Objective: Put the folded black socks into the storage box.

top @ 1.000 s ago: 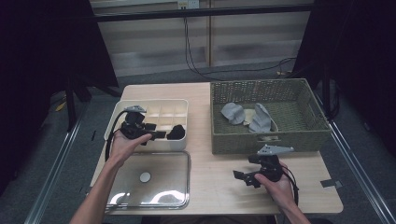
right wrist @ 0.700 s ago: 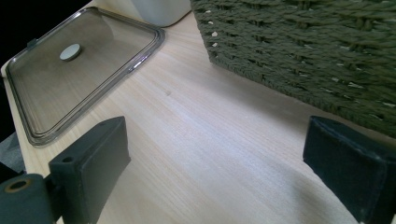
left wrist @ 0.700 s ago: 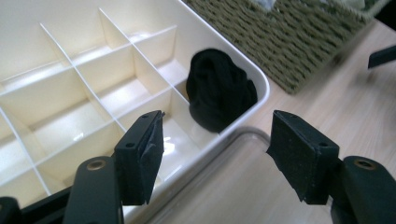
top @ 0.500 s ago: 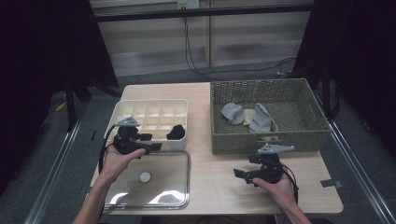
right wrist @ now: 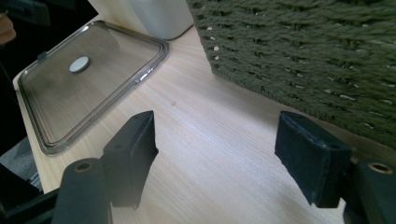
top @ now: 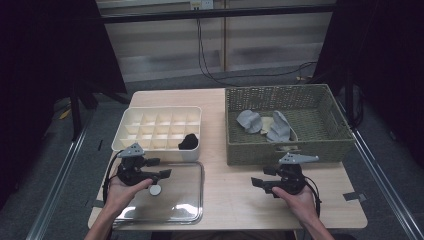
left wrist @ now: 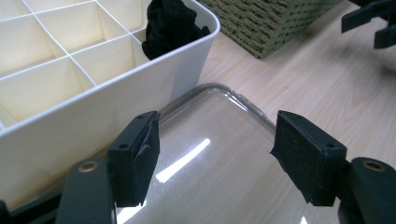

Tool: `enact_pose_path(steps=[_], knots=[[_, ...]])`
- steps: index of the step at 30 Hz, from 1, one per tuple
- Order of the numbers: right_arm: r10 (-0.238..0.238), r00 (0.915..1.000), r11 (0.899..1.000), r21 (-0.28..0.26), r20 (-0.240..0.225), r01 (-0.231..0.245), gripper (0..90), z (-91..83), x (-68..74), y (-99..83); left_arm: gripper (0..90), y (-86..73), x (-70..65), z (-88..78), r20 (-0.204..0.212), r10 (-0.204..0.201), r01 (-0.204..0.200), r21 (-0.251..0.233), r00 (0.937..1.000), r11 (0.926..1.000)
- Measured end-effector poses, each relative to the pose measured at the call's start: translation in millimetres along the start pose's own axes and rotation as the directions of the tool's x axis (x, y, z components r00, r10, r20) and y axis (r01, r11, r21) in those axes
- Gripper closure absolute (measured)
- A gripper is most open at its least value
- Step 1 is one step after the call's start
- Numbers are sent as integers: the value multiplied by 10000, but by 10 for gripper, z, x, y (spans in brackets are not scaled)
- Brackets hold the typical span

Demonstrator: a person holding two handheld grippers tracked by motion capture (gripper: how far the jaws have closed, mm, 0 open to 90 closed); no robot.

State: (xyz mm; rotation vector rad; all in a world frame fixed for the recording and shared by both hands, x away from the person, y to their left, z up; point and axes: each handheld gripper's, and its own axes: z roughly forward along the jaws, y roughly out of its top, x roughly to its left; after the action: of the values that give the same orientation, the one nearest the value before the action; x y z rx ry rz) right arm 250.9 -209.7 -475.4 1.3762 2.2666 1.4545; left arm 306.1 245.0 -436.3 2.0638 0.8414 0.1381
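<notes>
Since the earlier frame the left gripper (top: 162, 174) has withdrawn from the divided box (top: 159, 127) to the clear lid (top: 175, 205), jaws apart and empty; left gripper view: black sock (left wrist: 170, 25) sits in the box's corner cell; right gripper view: right gripper (right wrist: 224, 154), jaws just narrowing on nothing; next, reach squarely into the basket (top: 335, 135).

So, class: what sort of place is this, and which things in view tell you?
Probably a lab recording booth: a small wooden table ringed by black curtains, cables on the wall, and hand-held grippers.
</notes>
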Motion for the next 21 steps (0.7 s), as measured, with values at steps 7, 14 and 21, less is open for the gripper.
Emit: enact_pose_path(steps=[7,14,21], knots=[[12,10000,9999,-114,-4,-12,346,-77,-7,55,290,-181,-143,-31,47,38,-38,32,10000,10000],[-176,9998,9993,-342,71,179,428,-201,-13,137,297,-305,-220,10,521,76,-95,371,9986,9993],[-363,9993,9979,-525,95,367,467,-343,-21,271,285,-361,-237,14,606,-187,177,166,9980,9997]])
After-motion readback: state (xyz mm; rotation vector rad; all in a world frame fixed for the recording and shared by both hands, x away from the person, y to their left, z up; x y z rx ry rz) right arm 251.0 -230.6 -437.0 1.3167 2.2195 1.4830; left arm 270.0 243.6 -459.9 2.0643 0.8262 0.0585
